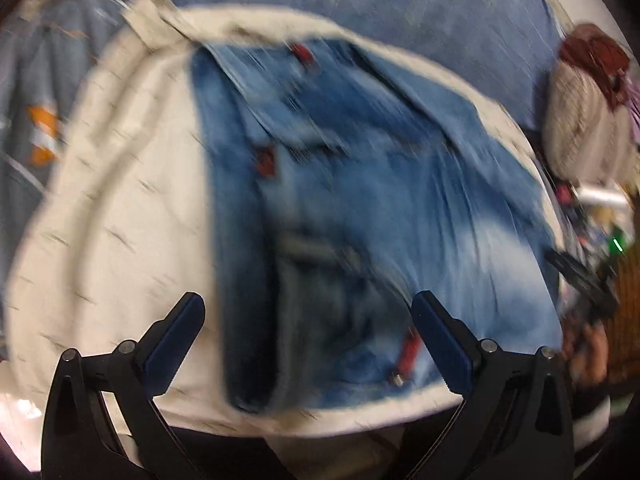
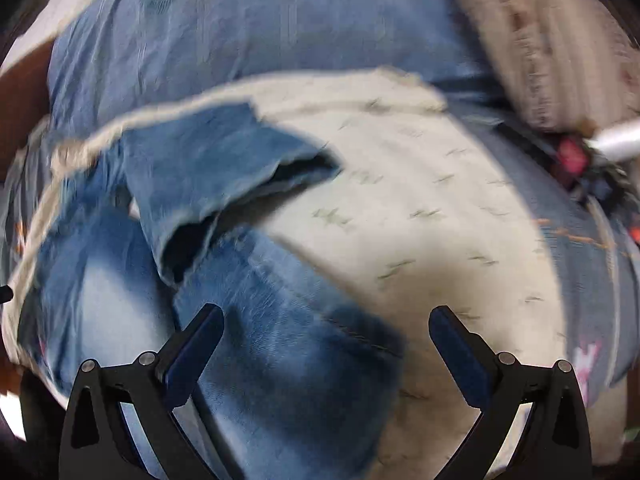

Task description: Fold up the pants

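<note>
Though both views are smeared by blur, no label or writing can be read anywhere. Jeans (image 1: 360,208) lie on a cream blanket (image 1: 120,208), filling the middle of the left view. Left gripper (image 1: 308,320) fingers stand apart, holding nothing. Right gripper (image 2: 326,330) likewise apart, over denim at 7 o'clock. Only the right view shows the leg openings (image 2: 256,192); only the left shows red tabs (image 1: 266,162) and a knitted toy (image 1: 588,120) at 3 o'clock. Blue bedding (image 2: 260,32) lies beyond at 12.
</note>
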The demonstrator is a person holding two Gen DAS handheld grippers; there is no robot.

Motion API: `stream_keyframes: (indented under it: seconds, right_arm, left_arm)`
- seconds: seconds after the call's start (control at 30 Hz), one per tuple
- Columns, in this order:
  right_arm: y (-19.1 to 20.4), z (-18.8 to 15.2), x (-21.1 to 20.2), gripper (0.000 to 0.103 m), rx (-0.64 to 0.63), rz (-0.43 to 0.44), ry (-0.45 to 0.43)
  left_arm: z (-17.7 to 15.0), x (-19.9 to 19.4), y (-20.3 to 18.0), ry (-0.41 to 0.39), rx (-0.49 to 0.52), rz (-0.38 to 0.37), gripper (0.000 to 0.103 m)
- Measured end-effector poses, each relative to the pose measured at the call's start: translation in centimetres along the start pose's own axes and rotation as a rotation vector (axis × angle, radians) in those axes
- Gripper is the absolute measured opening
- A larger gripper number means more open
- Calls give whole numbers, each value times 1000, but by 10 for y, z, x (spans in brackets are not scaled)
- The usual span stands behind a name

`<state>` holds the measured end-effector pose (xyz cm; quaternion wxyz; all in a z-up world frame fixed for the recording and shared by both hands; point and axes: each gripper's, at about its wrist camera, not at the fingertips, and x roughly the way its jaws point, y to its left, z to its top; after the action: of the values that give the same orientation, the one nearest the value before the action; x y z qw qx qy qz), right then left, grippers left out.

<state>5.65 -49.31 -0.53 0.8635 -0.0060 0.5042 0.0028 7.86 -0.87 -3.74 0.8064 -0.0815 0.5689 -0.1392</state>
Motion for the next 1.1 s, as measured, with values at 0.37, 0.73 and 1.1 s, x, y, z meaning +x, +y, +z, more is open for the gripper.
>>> stream_keyframes:
  seconds: [0.37,0.73,1.1]
  right_arm:
    - [-50,-20,-95,11,123,8,-255]
    - [-137,-64,-82,40,479,-96,-191]
    - [-3,43,13,82,409,494,-23]
  left_arm:
    - [-22,-2,-24,17,97,110,14]
    - [-46,-23,-13,49,181,149,15]
    - [95,-2,20,-9,-220,-52,72]
